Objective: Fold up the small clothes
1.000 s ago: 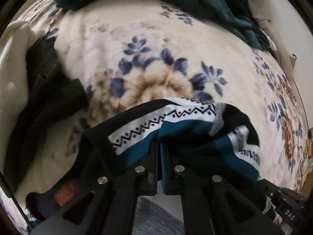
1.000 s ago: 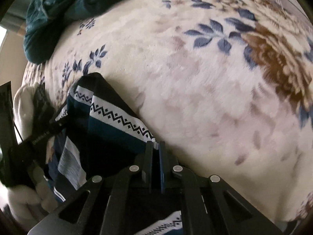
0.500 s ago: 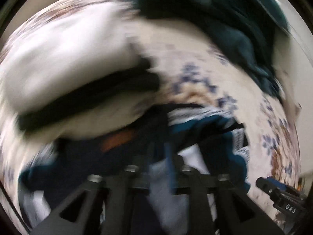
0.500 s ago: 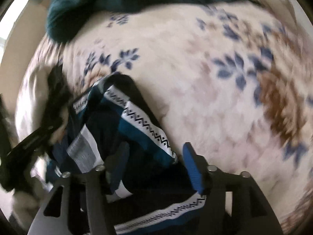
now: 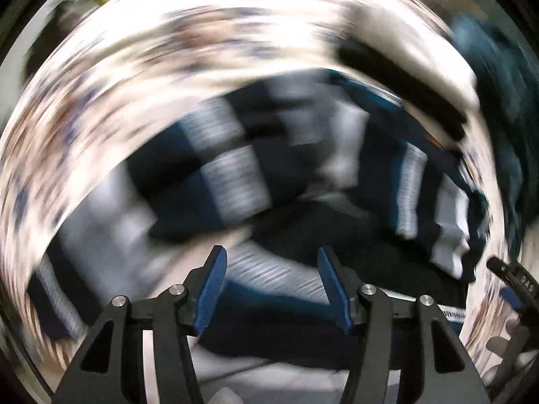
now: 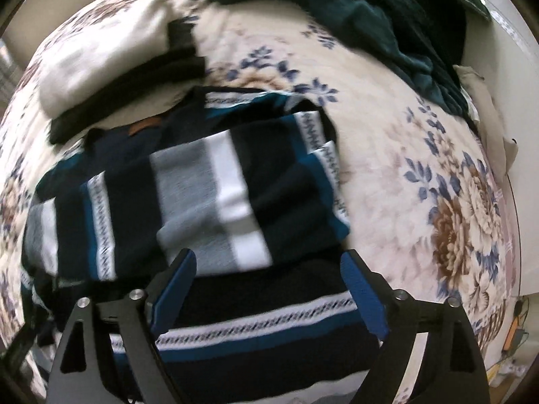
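Teal garment heaped beyond striped sweater, floral blanket beneath

Left gripper with blue-padded fingers spread wide and holding nothing, right gripper likewise spread wide, both pointing forward and downward

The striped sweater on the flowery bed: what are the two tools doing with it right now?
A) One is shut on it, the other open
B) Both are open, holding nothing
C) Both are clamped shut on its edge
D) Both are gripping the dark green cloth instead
B: the right tool and the left tool each show blue pads spread wide apart, with the striped sweater lying loose on the floral blanket.
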The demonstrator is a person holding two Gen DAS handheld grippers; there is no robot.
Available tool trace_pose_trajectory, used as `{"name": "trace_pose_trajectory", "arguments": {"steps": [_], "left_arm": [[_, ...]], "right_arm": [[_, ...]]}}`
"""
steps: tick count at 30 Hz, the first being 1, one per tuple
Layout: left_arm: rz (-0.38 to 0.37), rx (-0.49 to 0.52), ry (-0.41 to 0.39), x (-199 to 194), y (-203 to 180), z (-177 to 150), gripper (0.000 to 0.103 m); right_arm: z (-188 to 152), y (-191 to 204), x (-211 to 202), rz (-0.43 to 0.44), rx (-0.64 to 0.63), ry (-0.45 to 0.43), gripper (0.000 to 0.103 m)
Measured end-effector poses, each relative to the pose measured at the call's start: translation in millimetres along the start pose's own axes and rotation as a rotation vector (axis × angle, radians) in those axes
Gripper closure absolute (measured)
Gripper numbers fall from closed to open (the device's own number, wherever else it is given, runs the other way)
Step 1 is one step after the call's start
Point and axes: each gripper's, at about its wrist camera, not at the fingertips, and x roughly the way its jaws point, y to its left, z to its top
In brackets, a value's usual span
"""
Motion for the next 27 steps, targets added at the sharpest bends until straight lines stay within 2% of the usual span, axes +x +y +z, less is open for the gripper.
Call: {"name": "trace_pose_trajectory", "arguments": {"steps": [3, 4, 6, 9, 11, 13, 14, 15, 16, 17, 19, 22, 25, 27], "left_arm": [[0.012, -0.27, 0.008, -16.1, 97.6, -37.2, 0.049], [0.019, -0.343, 0.016, -17.4, 119.5, -46.4, 0.049], [0.001, -0.59, 0.046, -12.6, 187.7, -79.1, 0.049], [-0.011, -0.842, 0.039, -2.0, 254.9, -114.6, 0.05], [-0.032, -0.932, 0.016, 7.2, 280.1, -125.0, 0.052], [-0.089, -1.011, -0.034, 14.9, 297.3, -128.7, 0.053], [-0.095, -1.041, -0.067, 15.8, 302.7, -127.8, 0.071], [-0.089, -1.052, -0.104, 14.4, 305.2, -125.8, 0.098], [-0.091, -1.046, -0.159, 10.4, 306.1, -121.0, 0.098], [-0.058, -1.001, -0.205, 3.8, 302.6, -110.2, 0.098], [-0.041, -0.894, -0.292, -11.0, 287.2, -83.5, 0.098], [-0.061, -0.762, -0.355, -28.3, 257.9, -44.4, 0.098], [-0.092, -0.543, -0.404, -55.2, 207.9, -3.5, 0.098], [-0.138, -0.34, -0.425, -69.4, 145.9, 23.2, 0.098]], "right_arm": [[-14.9, 21.9, -14.1, 0.024, -0.043, 0.012, 0.007], [-18.9, 27.3, -16.0, 0.032, -0.058, 0.016, 0.007], [-29.3, 40.0, -18.5, 0.05, -0.092, 0.028, 0.007], [-47.3, 56.7, -18.0, 0.054, -0.136, 0.054, 0.007], [-58.4, 64.0, -15.2, 0.047, -0.152, 0.071, 0.007], [-69.5, 68.6, -11.8, 0.03, -0.155, 0.081, 0.007], [-74.1, 69.9, -9.6, 0.021, -0.156, 0.084, 0.007], [-77.2, 70.6, -8.6, 0.011, -0.158, 0.084, 0.007], [-80.1, 70.6, -6.6, 0.001, -0.16, 0.085, 0.007], [-83.4, 70.9, -4.5, -0.007, -0.163, 0.087, 0.007], [-86.9, 70.2, -1.9, -0.017, -0.166, 0.094, 0.007], [-88.8, 65.6, -1.6, -0.017, -0.163, 0.096, 0.007], [-88.7, 55.2, -3.8, -0.015, -0.144, 0.089, 0.007], [-88.7, 42.8, -2.8, -0.011, -0.113, 0.092, 0.007]]}}
